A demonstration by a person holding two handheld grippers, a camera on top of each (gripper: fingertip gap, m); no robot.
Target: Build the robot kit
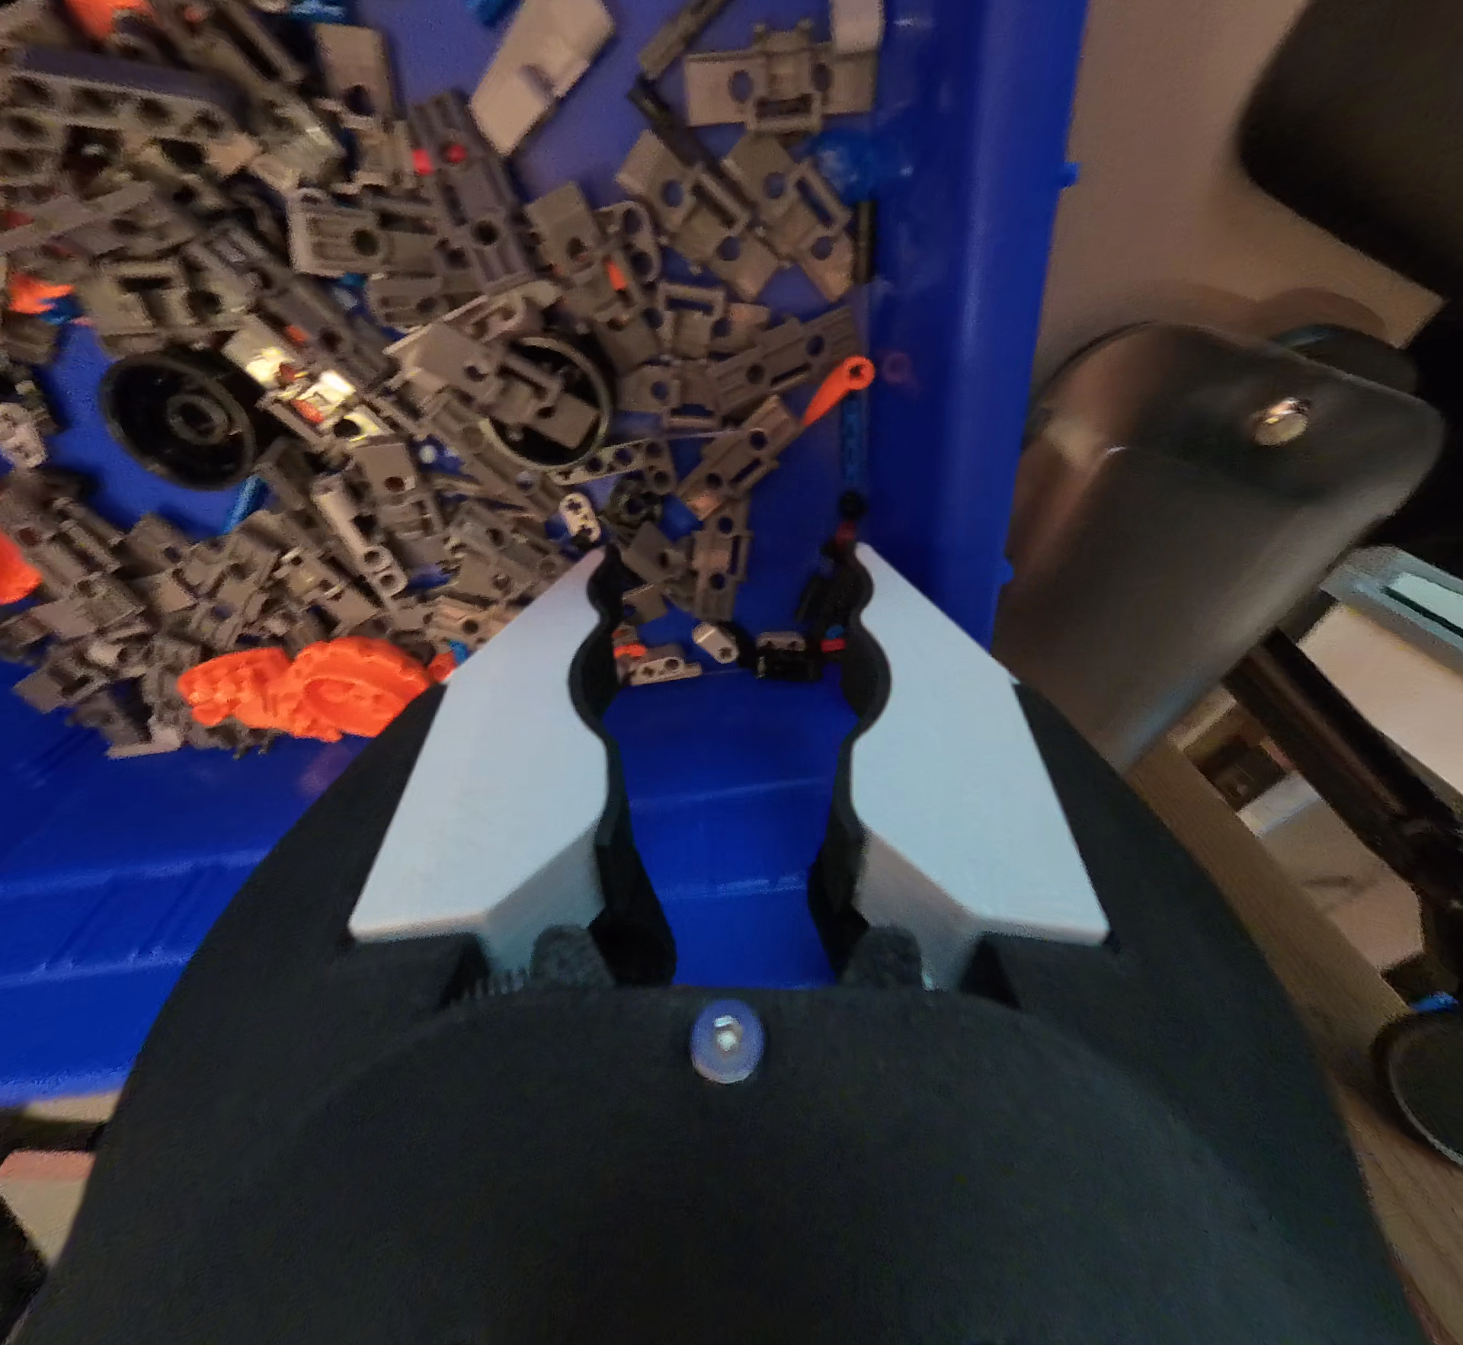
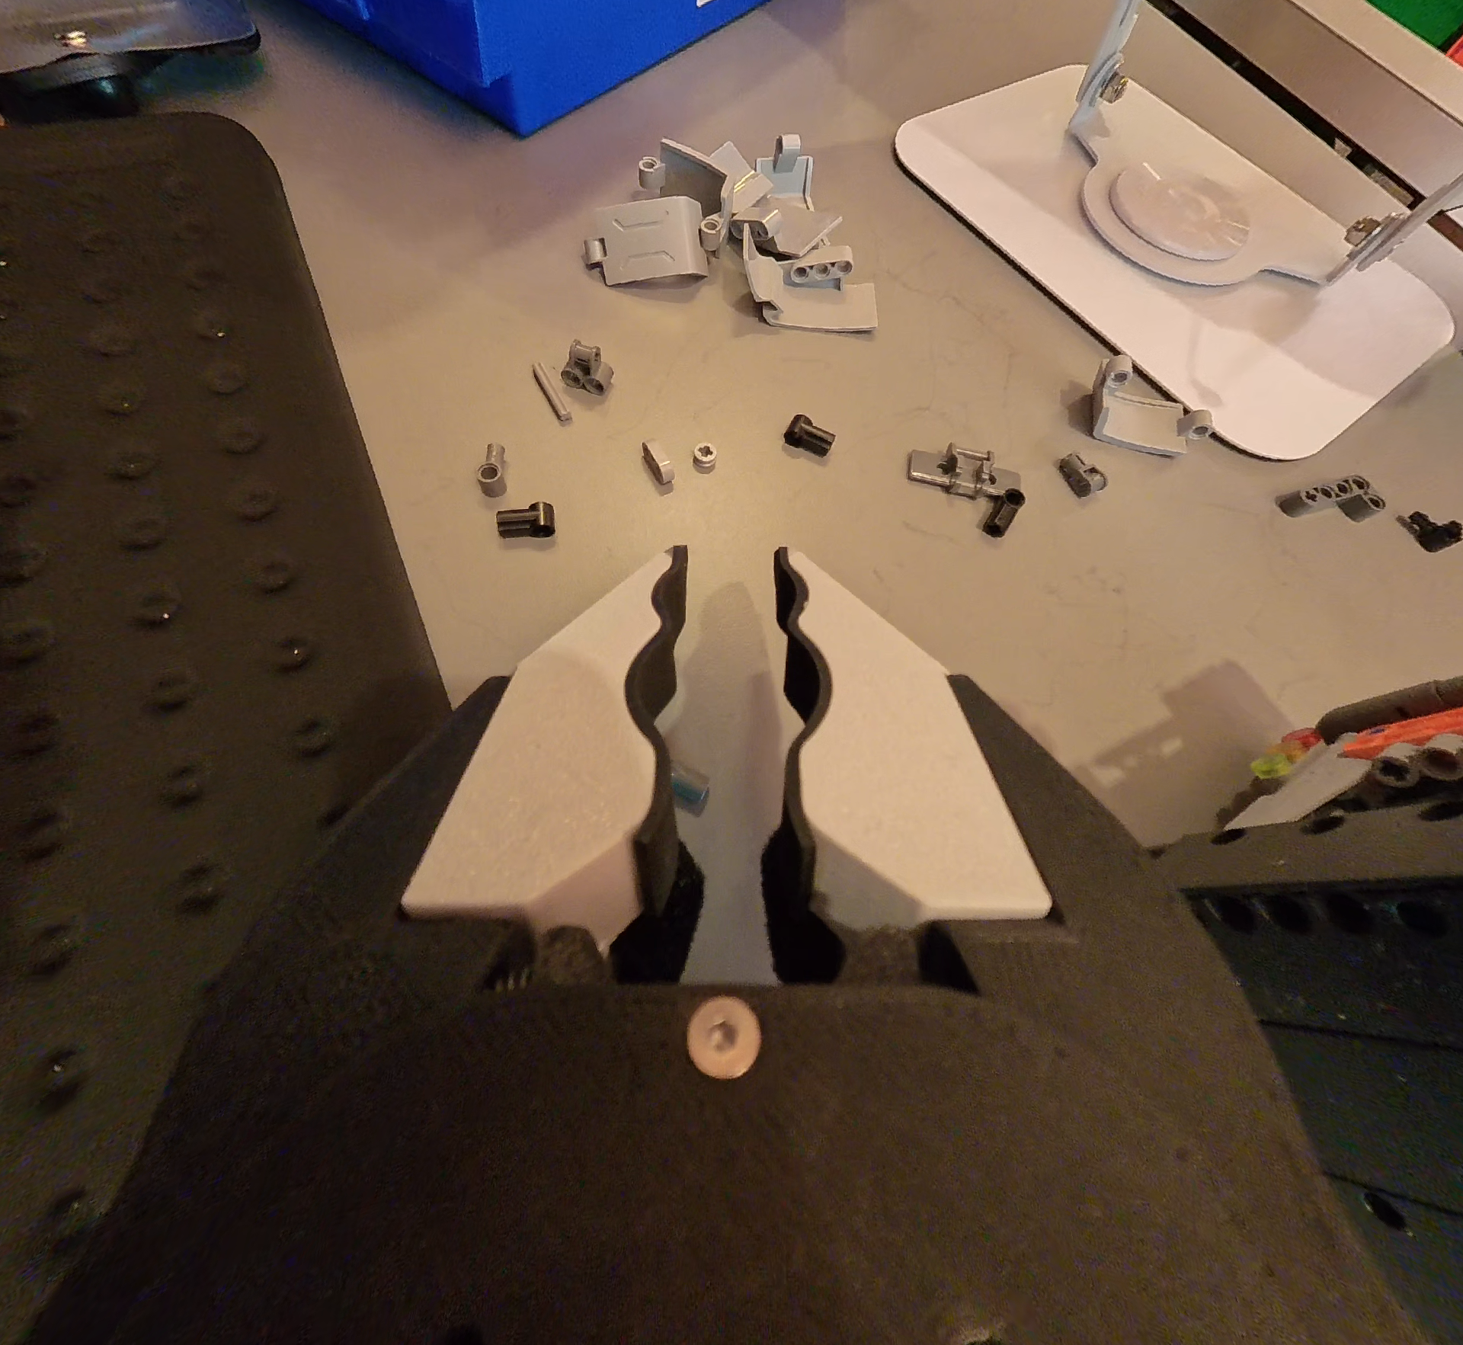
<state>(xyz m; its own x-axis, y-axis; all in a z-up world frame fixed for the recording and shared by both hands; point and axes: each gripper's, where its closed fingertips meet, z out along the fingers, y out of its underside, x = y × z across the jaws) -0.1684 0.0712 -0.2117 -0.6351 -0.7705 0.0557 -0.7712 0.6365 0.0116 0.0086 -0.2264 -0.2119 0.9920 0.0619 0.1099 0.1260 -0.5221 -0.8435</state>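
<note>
Heaps of grey, black and orange plastic building pieces (image 1: 380, 325) fill the blue plastic bin (image 1: 950, 278); left tongs (image 1: 732, 555) hover inside it, spread wide, empty. Right tongs (image 2: 730, 555), narrowly parted and empty, hang over the grey table (image 2: 910, 634) near scattered small grey and black connector pieces (image 2: 673, 460).

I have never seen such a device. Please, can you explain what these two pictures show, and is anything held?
Each picture comes from a camera mounted on a hand-held two-finger gripper, looking along its fingers. The left gripper hangs open over a blue plastic bin full of grey building-toy pieces. The right gripper is open above a grey table, where loose small grey and black pieces and a pile of curved grey panels lie. Neither gripper holds anything.
</note>
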